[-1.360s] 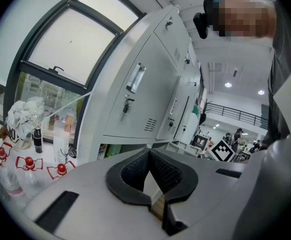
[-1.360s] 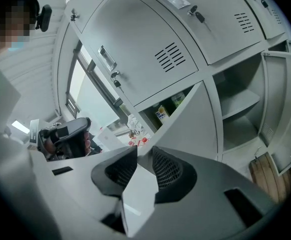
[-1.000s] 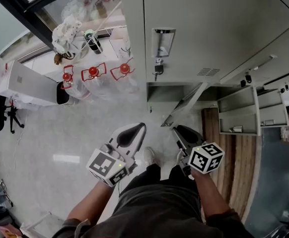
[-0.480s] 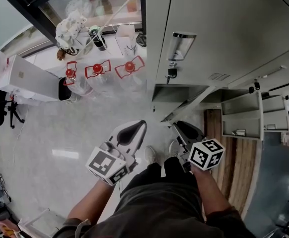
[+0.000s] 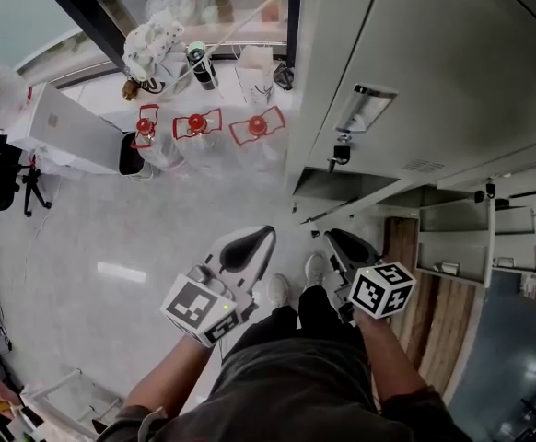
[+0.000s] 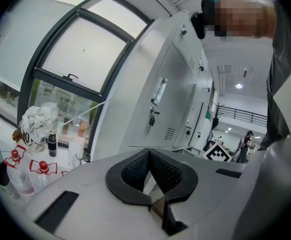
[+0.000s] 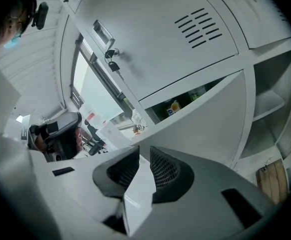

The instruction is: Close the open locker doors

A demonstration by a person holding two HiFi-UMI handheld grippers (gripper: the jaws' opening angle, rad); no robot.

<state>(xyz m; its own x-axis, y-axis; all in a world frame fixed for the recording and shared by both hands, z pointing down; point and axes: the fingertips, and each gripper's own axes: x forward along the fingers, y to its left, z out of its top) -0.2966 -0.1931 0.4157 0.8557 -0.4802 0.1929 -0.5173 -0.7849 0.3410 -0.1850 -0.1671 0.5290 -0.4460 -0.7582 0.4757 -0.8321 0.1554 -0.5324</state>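
With the ajar locker door (image 7: 200, 119) just below the keyed door (image 7: 150, 39), the right gripper (image 7: 139, 150), jaws narrow, just drawn closer, nothing plainly between, should press flat near its free edge; left gripper (image 6: 147, 152) jaws together.

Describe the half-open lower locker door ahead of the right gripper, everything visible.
The lower locker door is a plain light-grey panel, apparently painted sheet metal, with no handle showing on this face. It stands ajar, swung partway out from its compartment below the closed vented door. Through the gap small bottles show inside. Nothing visibly touches it; the right gripper, jaws slightly apart and empty, appears short of it.
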